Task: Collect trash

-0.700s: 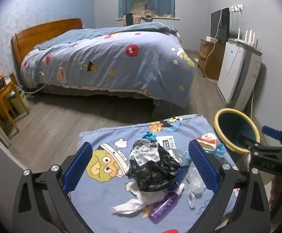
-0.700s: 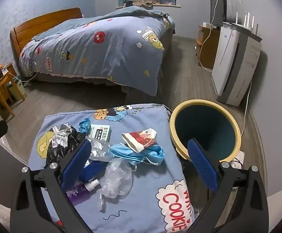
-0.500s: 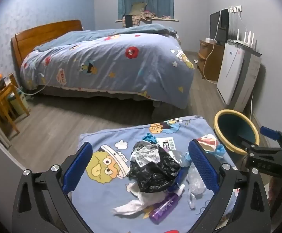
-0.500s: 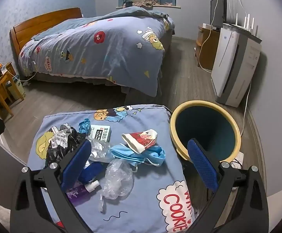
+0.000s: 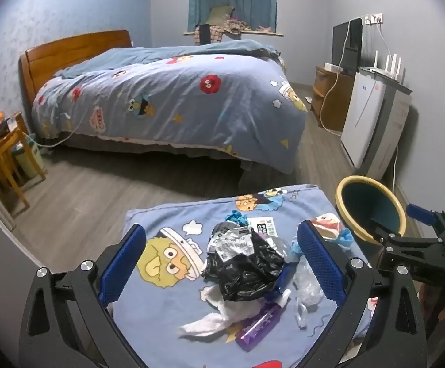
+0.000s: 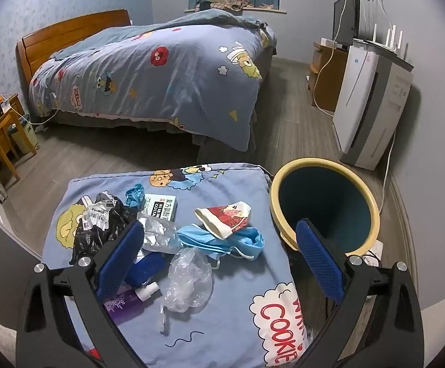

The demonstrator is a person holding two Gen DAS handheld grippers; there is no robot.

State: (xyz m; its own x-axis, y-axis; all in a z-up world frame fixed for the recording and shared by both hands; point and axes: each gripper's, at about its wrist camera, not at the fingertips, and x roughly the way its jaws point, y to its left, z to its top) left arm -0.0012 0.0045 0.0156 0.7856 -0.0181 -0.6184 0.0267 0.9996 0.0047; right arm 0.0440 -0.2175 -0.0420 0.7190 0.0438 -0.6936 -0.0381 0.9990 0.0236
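Observation:
Trash lies on a blue cartoon-print cushion (image 5: 167, 306) (image 6: 231, 322): a crumpled black plastic bag (image 5: 243, 270) (image 6: 96, 227), white tissue (image 5: 219, 316), a purple bottle (image 5: 262, 322) (image 6: 124, 303), clear plastic wrap (image 6: 188, 279) (image 5: 308, 285), a blue face mask (image 6: 222, 240), a red-and-white wrapper (image 6: 225, 216) and a small green box (image 6: 160, 205). My left gripper (image 5: 220, 266) hovers open above the black bag. Open too, my right gripper (image 6: 219, 257) hangs over the mask and clear wrap, holding nothing. A yellow-rimmed bin (image 6: 323, 207) (image 5: 371, 208) stands right of the cushion.
A bed (image 5: 173, 104) with a matching duvet fills the room beyond a strip of wooden floor. A white appliance (image 6: 366, 113) with a router on top and a wooden cabinet stand along the right wall. A wooden side table (image 5: 4, 159) sits at the left.
Both views have shifted only slightly. The trash has not moved, and both grippers stay open.

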